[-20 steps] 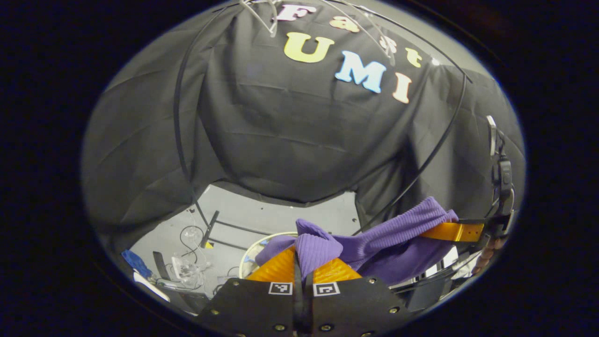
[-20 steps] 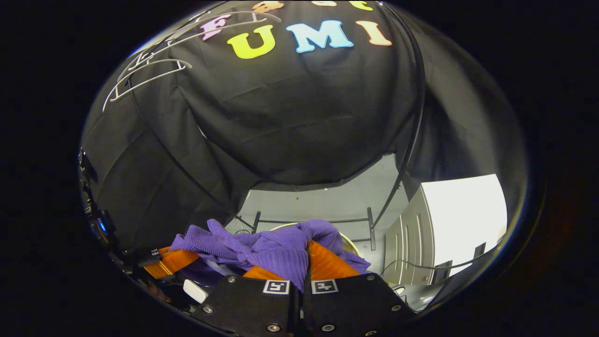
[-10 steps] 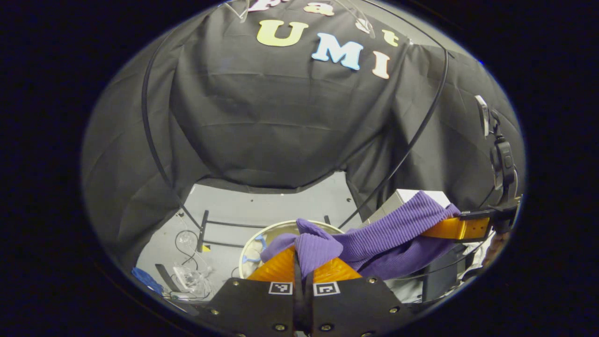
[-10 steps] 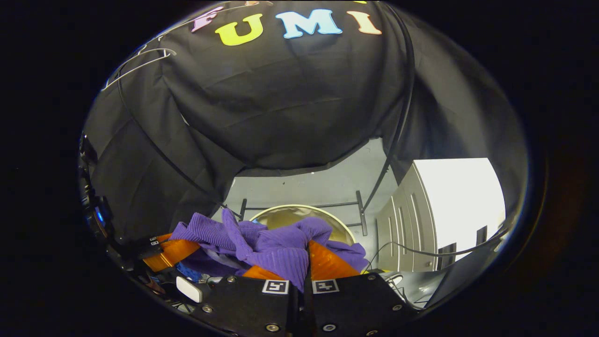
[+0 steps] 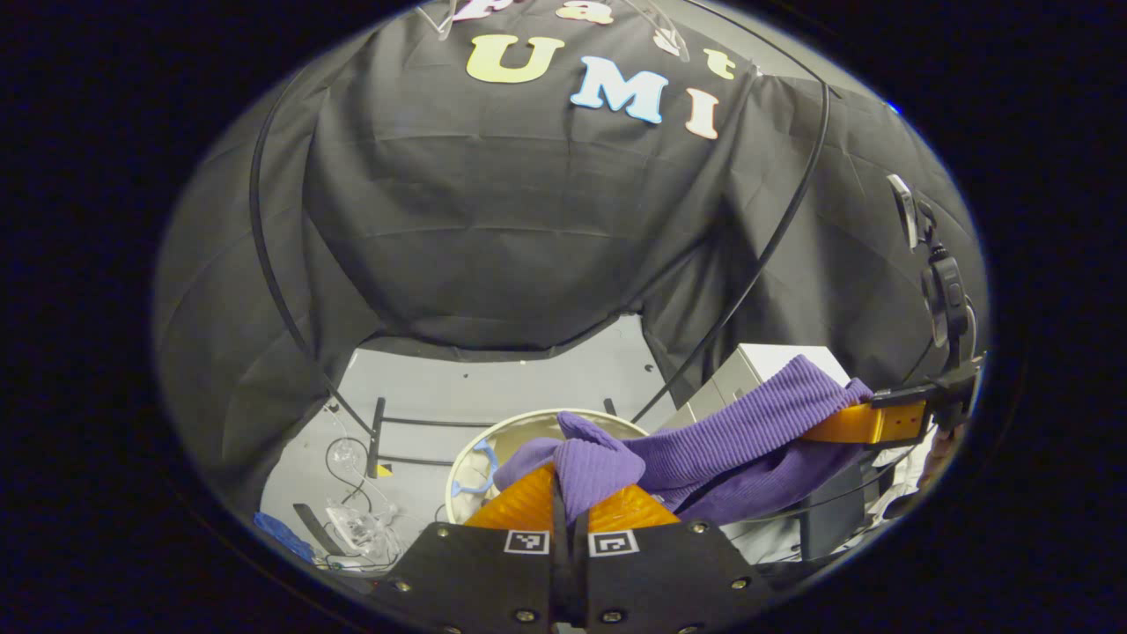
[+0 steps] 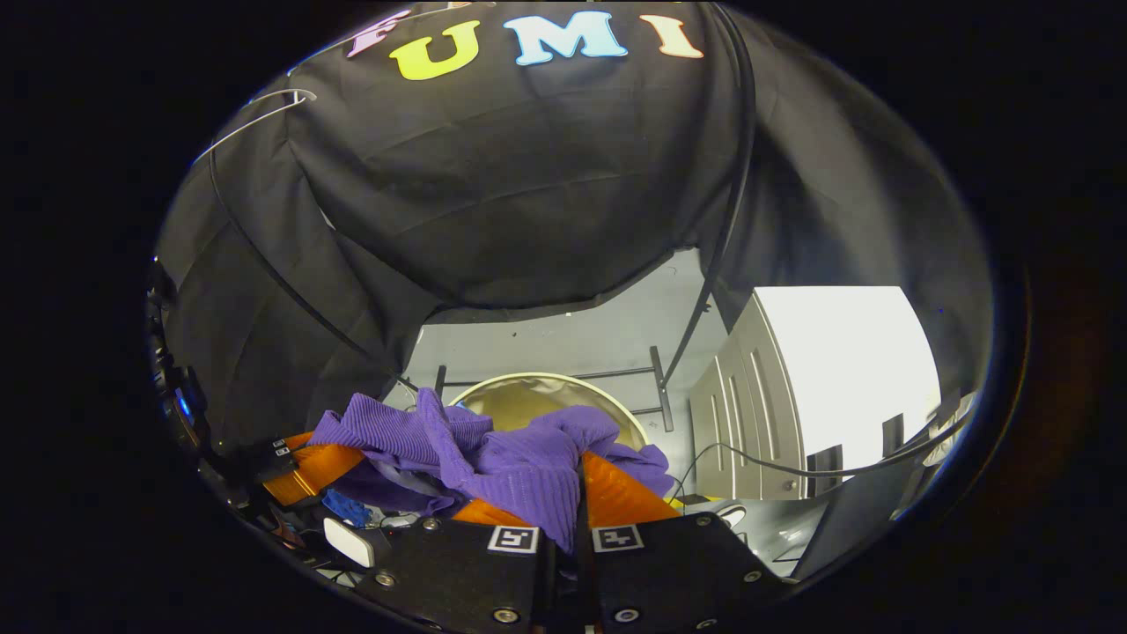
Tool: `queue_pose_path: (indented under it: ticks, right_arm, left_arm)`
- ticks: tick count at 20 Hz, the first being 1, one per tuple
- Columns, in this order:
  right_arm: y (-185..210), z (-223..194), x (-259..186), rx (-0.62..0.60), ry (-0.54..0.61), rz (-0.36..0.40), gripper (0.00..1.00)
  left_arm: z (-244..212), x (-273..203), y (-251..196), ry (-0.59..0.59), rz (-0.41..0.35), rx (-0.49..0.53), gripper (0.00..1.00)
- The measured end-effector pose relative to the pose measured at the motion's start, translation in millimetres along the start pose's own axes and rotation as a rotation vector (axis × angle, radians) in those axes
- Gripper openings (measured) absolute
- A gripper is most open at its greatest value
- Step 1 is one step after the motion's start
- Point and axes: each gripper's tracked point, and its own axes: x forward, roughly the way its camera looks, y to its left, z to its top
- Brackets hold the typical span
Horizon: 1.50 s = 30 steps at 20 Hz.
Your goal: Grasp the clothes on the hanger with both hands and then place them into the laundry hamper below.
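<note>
The left gripper point(image 5: 563, 497) is pinching a bunched fold of the purple garment point(image 5: 722, 445) between both fingers, and the right gripper point(image 6: 577, 493) is clamping the other end the same way. The cloth is stretching between them as a ribbed band, its long axis running from one gripper across to the other, with slack folds sagging under it.

The hamper point(image 6: 607, 407) is sitting on the floor below and ahead of both grippers, its round pale rim facing up. In the right gripper view the opening is lying almost straight beyond the fingers, just past the bunched cloth. In the left gripper view the rim point(image 5: 493, 431) is showing slightly to the left of the fingers, and the right gripper point(image 5: 867, 424) is reaching in from the right edge.

So the garment is hanging above and a little short of the opening; the right gripper looks better lined up with it. The drop probably calls for both grippers to go forward and down together.
</note>
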Motion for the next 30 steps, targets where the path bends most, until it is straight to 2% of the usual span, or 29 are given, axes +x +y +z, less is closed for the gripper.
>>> queue_pose_path:
  ticks: [3,5,7,9,11,12,13,14,16,19,21,22,24,25,30]
  right_arm:
    - [-7,-2,-1,-0.008,0.012,-0.002,0.10]
    - [-13,-6,-3,-0.013,0.020,-0.007,0.16]
    - [-14,-9,-8,-0.002,0.024,0.013,0.24]
    - [-15,-7,-13,0.016,0.016,0.041,0.50]
    - [-21,-3,-21,0.026,0.003,0.054,0.77]
    - [-28,1,-25,0.030,-0.007,0.054,0.89]
    - [-35,8,-30,0.027,-0.018,0.056,0.94]
    - [-42,15,-34,0.021,-0.029,0.060,0.95]
    - [-63,34,-48,0.001,-0.066,0.063,0.95]
    - [-107,66,-74,-0.010,-0.167,0.041,0.96]
    - [-133,84,-92,0.000,-0.228,0.044,0.96]
    - [-150,92,-101,0.002,-0.258,0.038,0.96]
    - [-183,111,-121,0.002,-0.326,0.018,0.96]
    - [-198,121,-133,0.004,-0.364,0.009,0.95]
    - [-262,188,-202,0.001,-0.606,-0.022,0.96]
  left_arm:
    - [-1,2,4,0.000,0.045,0.023,0.01]
    - [-5,3,3,0.006,0.062,0.027,0.02]
    - [-8,-2,-2,0.007,0.064,0.009,0.12]
    - [-5,-4,-7,-0.008,0.078,-0.012,0.17]
    - [-5,-18,-8,-0.008,0.093,-0.024,0.49]
    - [-5,-25,-5,-0.009,0.123,-0.022,0.65]
    - [-4,-28,-3,-0.011,0.156,-0.018,0.82]
    - [0,-32,-4,-0.015,0.175,-0.018,0.82]
    - [6,-45,-9,-0.026,0.231,-0.026,0.95]
    - [33,-68,-32,-0.095,0.283,-0.065,0.95]
    - [55,-84,-47,-0.142,0.320,-0.083,0.99]
    - [69,-90,-55,-0.173,0.333,-0.088,0.95]
    - [108,-108,-75,-0.256,0.358,-0.101,0.95]
    - [127,-119,-85,-0.305,0.365,-0.108,1.00]
    - [237,-184,-136,-0.552,0.371,-0.116,1.00]
